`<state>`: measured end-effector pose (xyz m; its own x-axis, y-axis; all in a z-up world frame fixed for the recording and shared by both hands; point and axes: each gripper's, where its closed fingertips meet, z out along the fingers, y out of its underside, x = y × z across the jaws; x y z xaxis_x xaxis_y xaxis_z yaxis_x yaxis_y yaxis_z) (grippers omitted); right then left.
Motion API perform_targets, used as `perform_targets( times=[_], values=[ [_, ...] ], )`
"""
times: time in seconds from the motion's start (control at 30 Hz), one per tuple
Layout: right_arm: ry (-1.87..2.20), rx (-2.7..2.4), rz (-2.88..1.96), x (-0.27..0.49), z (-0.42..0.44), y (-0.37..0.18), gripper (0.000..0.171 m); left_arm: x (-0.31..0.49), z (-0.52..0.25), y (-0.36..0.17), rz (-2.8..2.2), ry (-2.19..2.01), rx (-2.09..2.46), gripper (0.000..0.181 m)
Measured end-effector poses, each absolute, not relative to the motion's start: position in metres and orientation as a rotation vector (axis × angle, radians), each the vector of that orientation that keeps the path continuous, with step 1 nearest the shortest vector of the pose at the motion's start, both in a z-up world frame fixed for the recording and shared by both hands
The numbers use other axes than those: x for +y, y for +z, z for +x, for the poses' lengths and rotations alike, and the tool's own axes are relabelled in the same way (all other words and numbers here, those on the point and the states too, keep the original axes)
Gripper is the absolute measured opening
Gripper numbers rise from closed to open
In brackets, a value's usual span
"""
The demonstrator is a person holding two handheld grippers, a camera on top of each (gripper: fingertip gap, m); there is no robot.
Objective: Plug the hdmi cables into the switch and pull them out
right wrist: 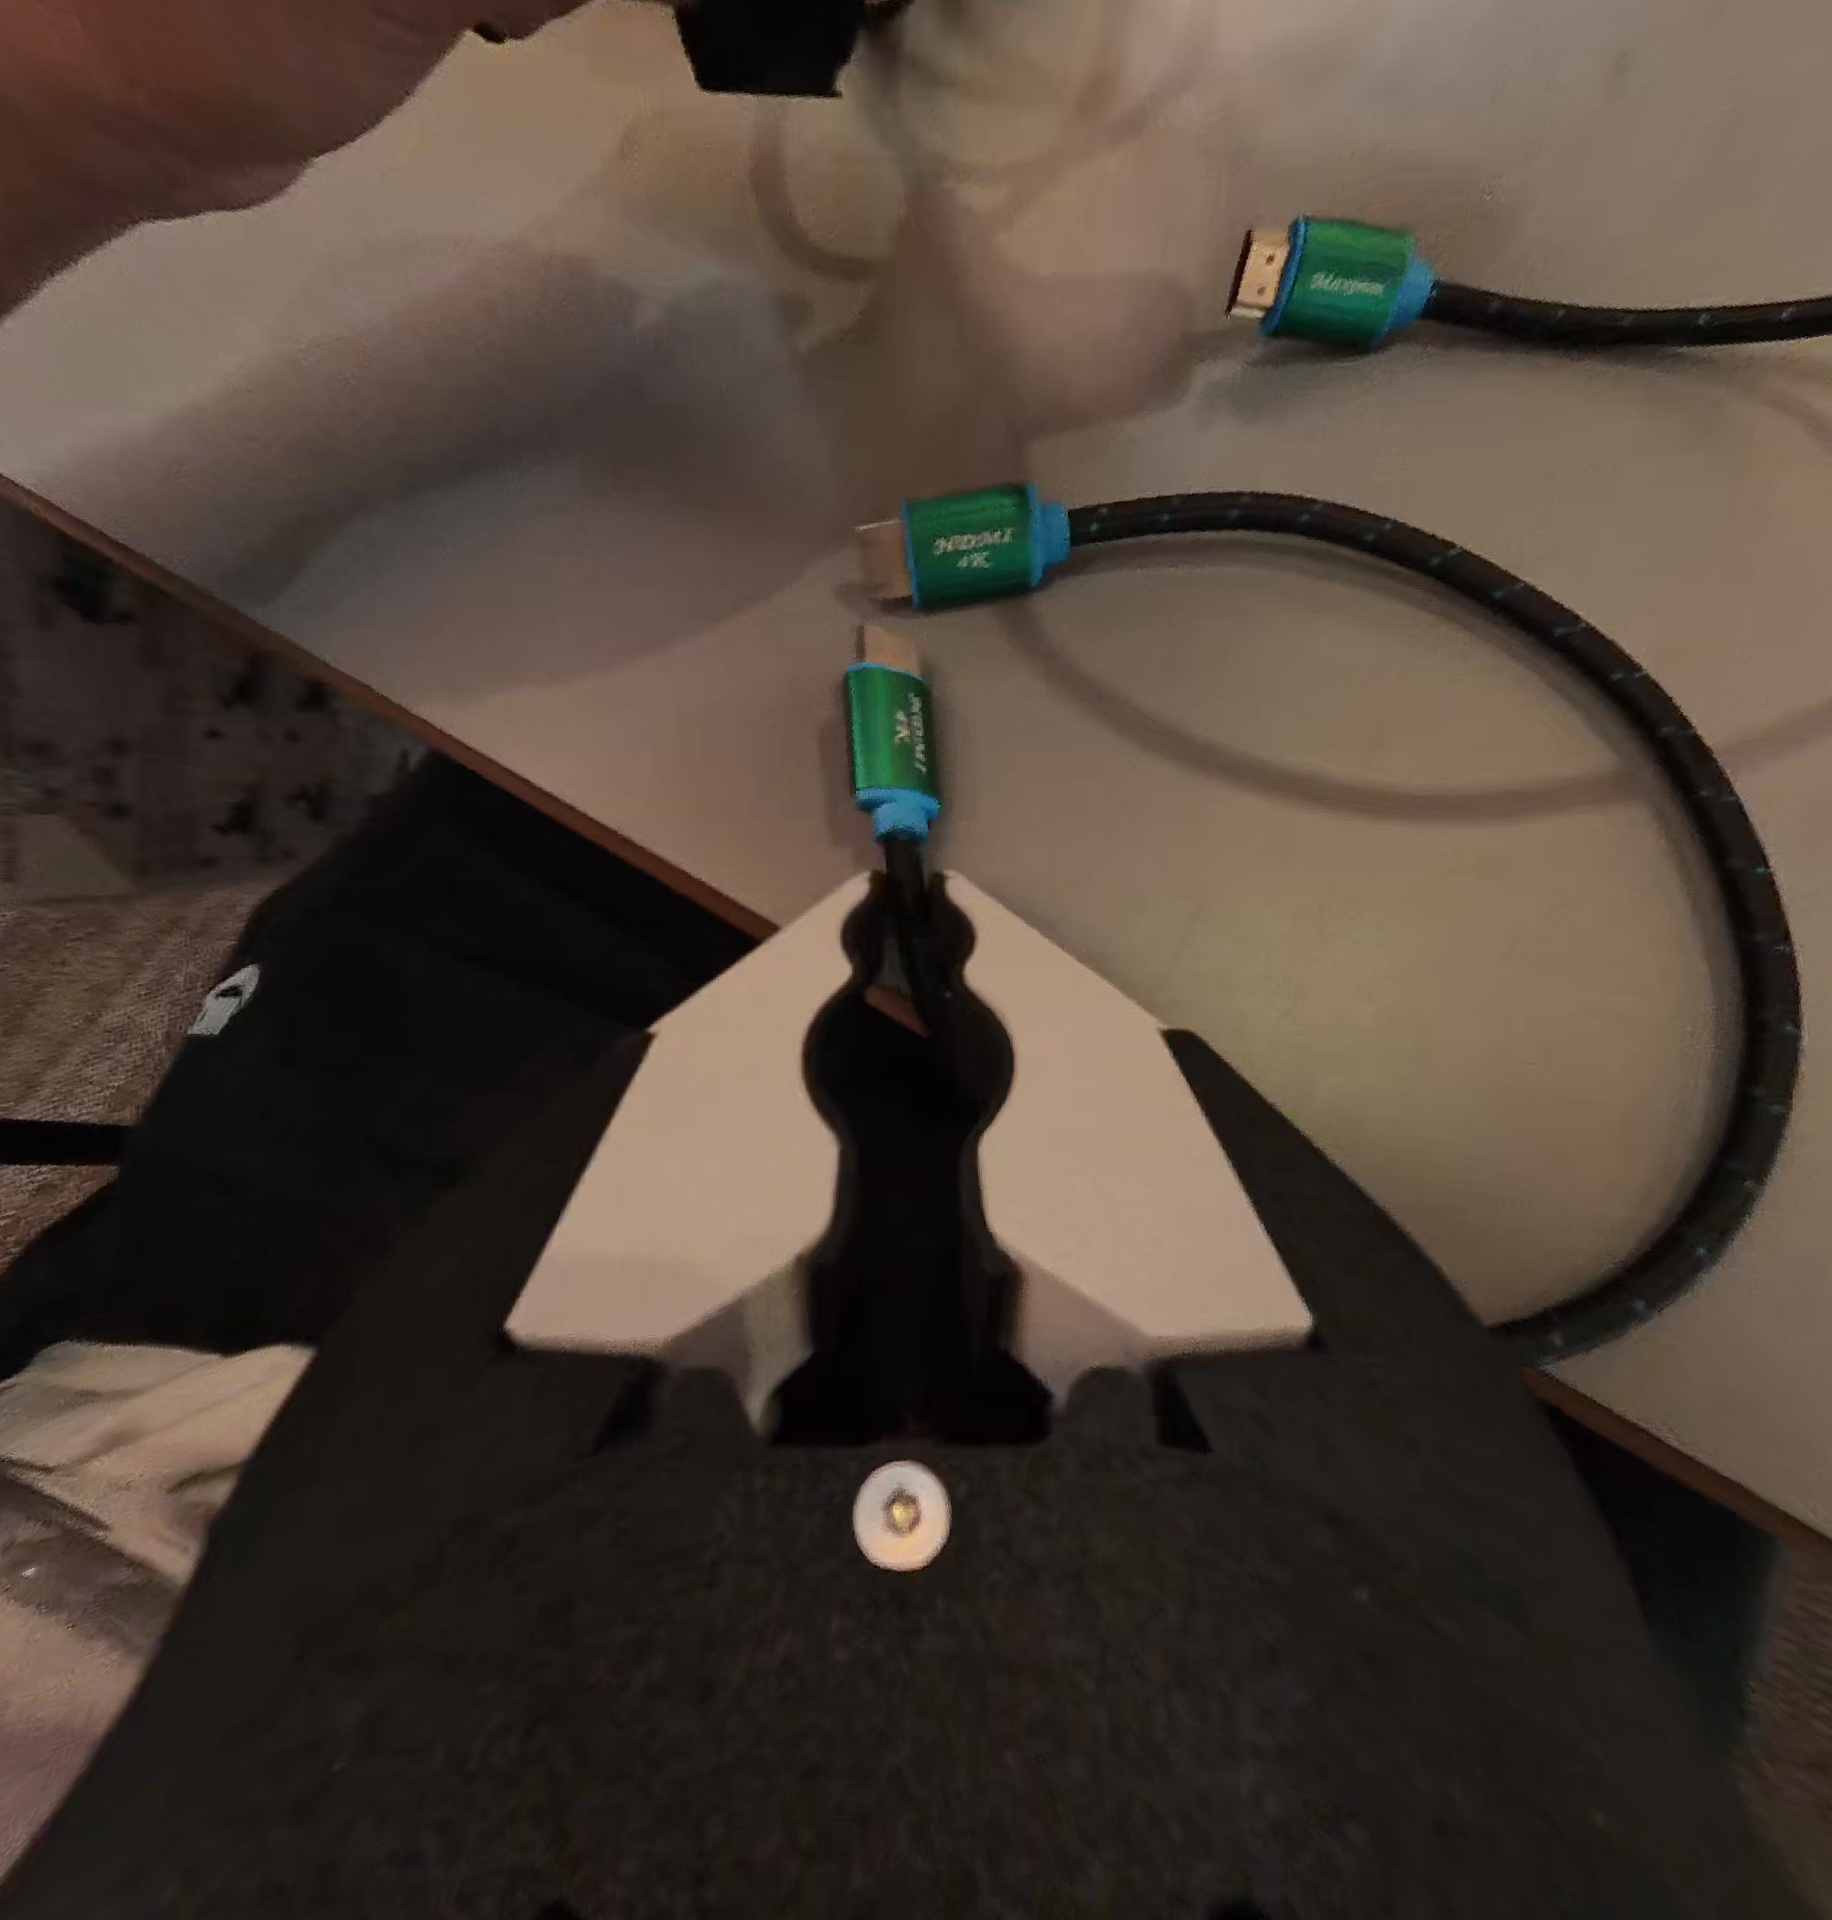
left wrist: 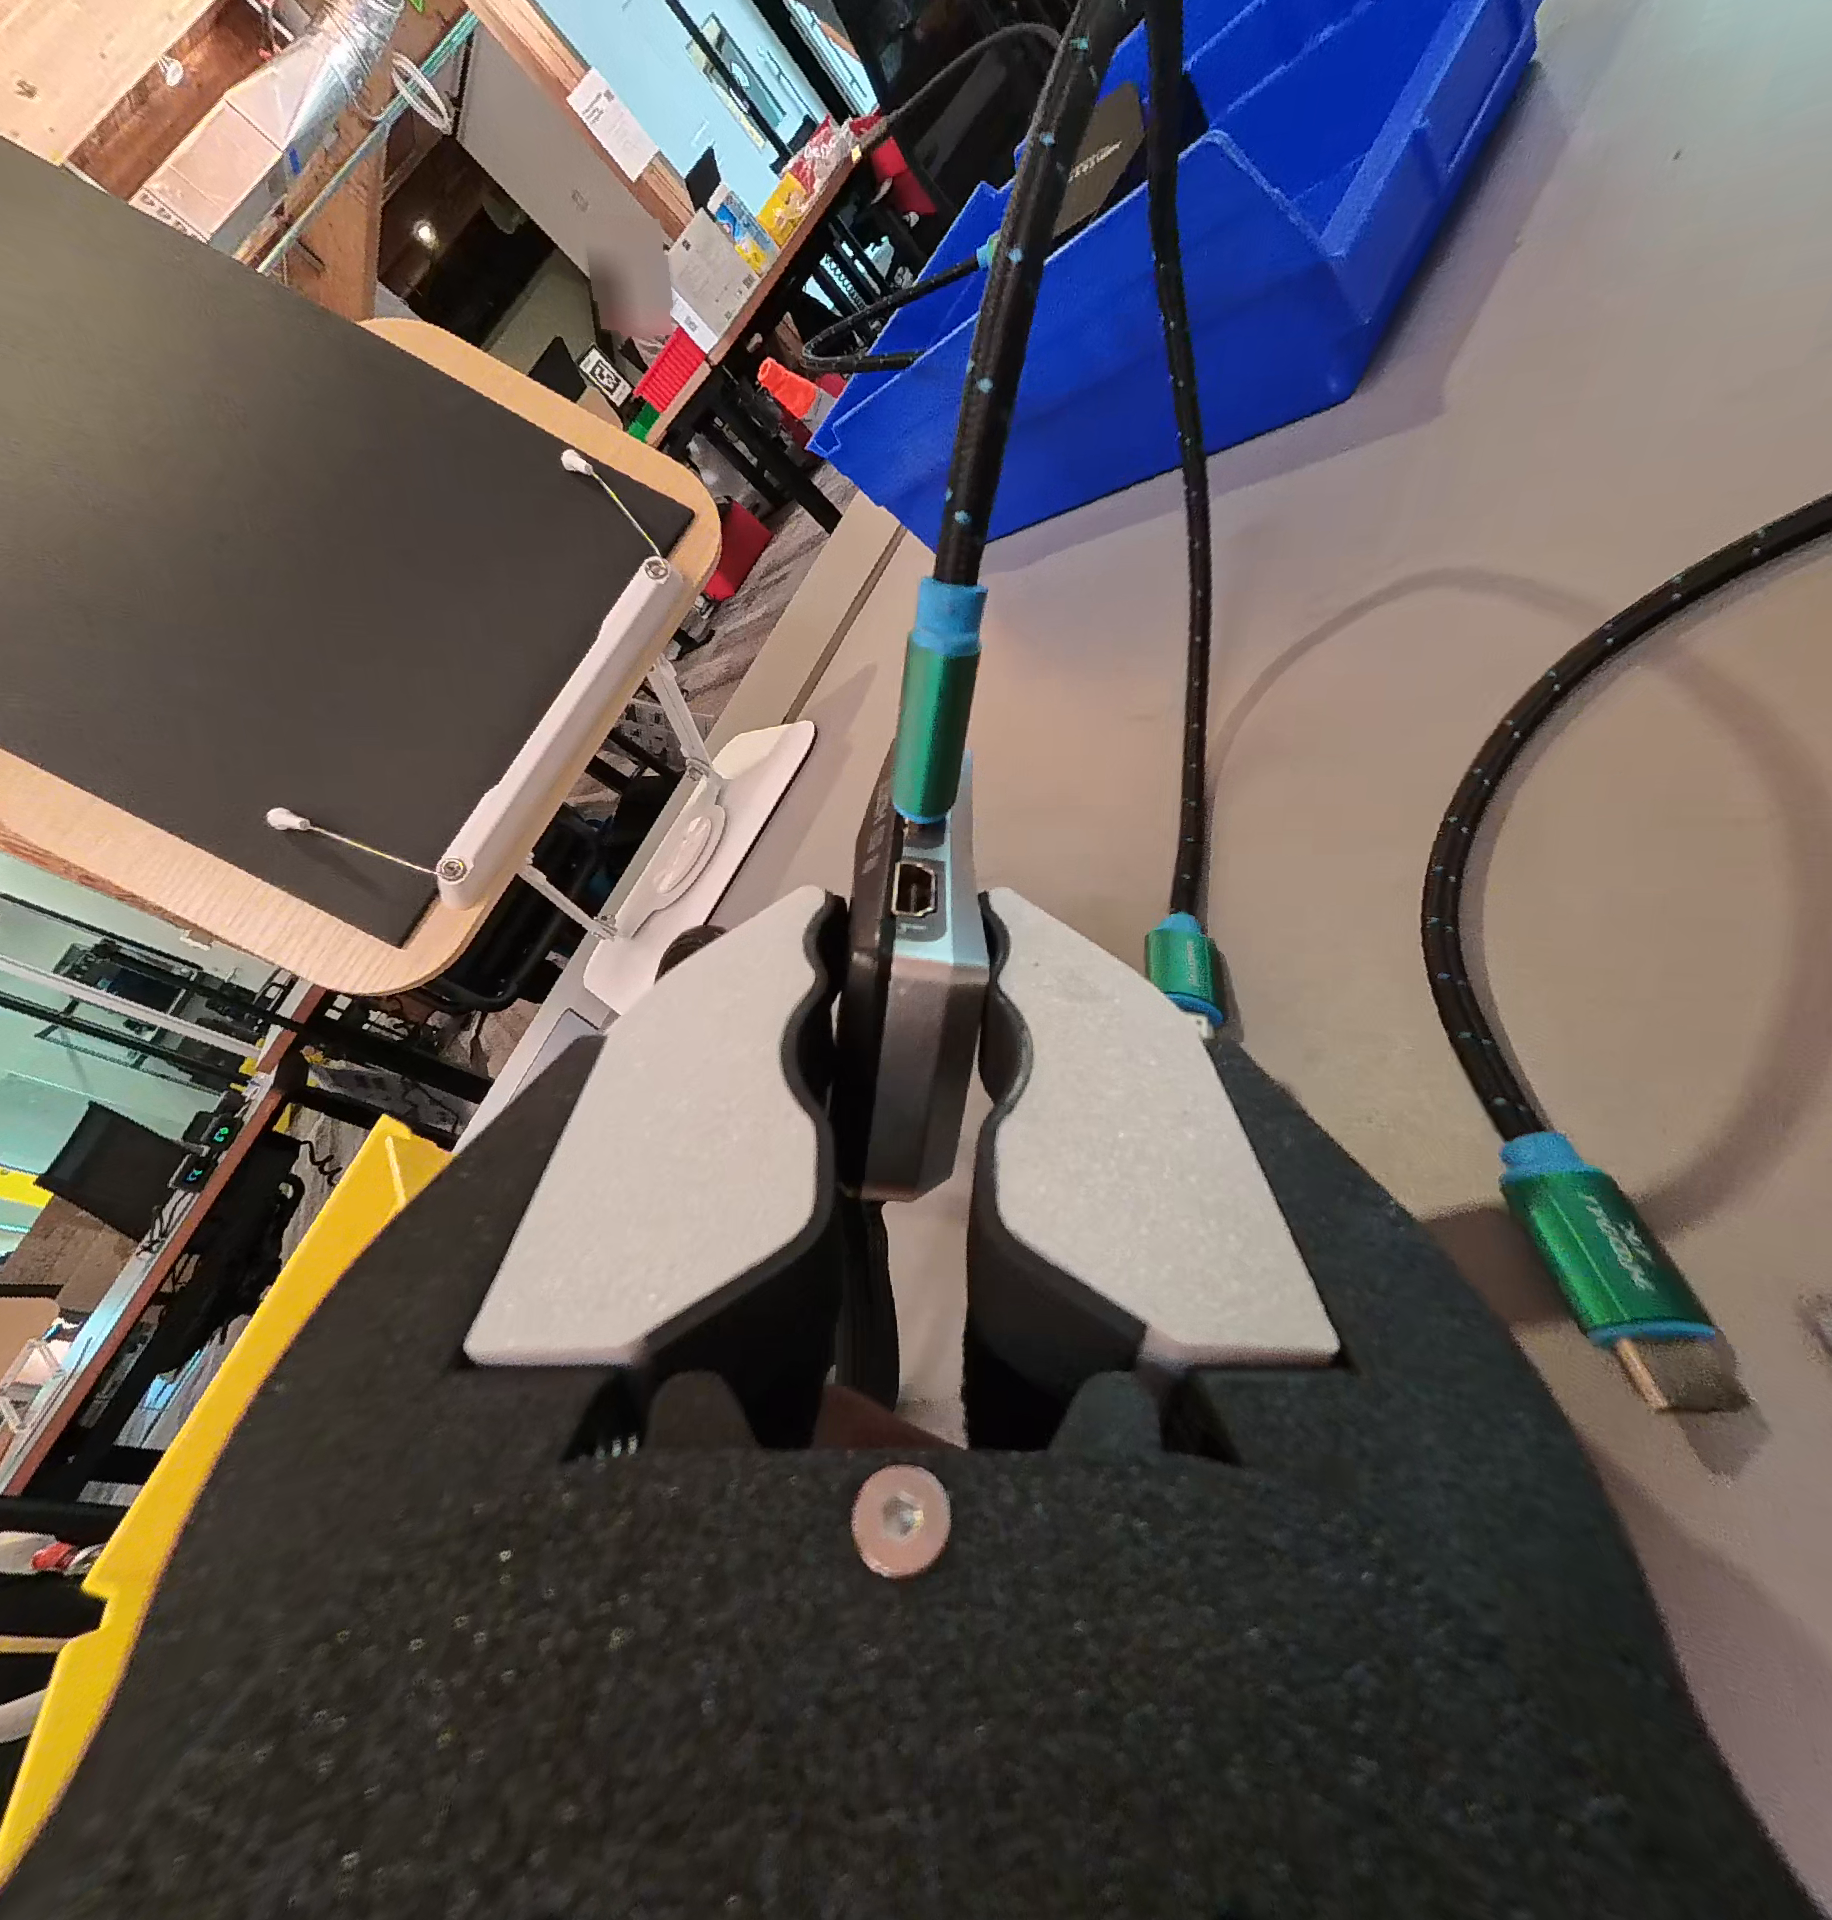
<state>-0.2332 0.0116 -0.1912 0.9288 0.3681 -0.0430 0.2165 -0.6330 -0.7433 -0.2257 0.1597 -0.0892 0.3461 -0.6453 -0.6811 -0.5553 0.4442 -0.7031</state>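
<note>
My left gripper (left wrist: 912, 935) is shut on the grey HDMI switch (left wrist: 917, 1049), holding it on edge above the table. One green HDMI plug (left wrist: 933, 717) sits in the switch's far port; the nearer port (left wrist: 914, 891) is empty. Two loose green plugs lie on the table to the right, one near (left wrist: 1608, 1268) and one farther (left wrist: 1184, 966). My right gripper (right wrist: 907, 894) is shut on the braided cable just behind a green plug (right wrist: 889, 740), which points away over the table. Two more green plugs (right wrist: 979, 545) (right wrist: 1338, 278) lie beyond it.
A blue bin (left wrist: 1255, 249) stands at the back of the grey table (left wrist: 1514, 644). A black board on a white stand (left wrist: 268, 582) is to the left, a yellow bin (left wrist: 268, 1351) lower left. The table's front edge (right wrist: 476, 758) runs diagonally; a person's arm (right wrist: 112, 135) is upper left.
</note>
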Motion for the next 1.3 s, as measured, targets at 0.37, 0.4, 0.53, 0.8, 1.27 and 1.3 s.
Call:
perform_targets(
  times=[0.37, 0.4, 0.53, 0.8, 1.27, 1.3],
  values=[
    [0.246, -0.681, -2.194, 0.033, -0.183, -0.146, 0.006, 0.158, -0.225, -0.093, -1.175, -0.037, 1.351, 0.022],
    [0.159, -0.727, -2.191, 0.037, -0.167, -0.136, 0.006, 0.158, -0.225, -0.093, -1.166, -0.021, 1.363, 0.022],
    [-0.106, -0.914, -2.153, 0.039, -0.122, -0.083, 0.006, 0.156, -0.222, -0.101, -1.126, 0.045, 1.431, 0.022],
    [-0.428, -1.012, -1.958, 0.085, -0.106, -0.002, 0.006, 0.146, -0.213, -0.110, -0.992, 0.216, 1.541, 0.021],
    [-0.267, -1.502, -1.996, 0.107, -0.137, -0.101, 0.005, 0.130, -0.202, -0.112, -0.904, 0.290, 1.557, 0.021],
    [-0.269, -1.516, -2.002, 0.107, -0.137, -0.103, 0.006, 0.130, -0.201, -0.112, -0.897, 0.302, 1.559, 0.021]
  ],
)
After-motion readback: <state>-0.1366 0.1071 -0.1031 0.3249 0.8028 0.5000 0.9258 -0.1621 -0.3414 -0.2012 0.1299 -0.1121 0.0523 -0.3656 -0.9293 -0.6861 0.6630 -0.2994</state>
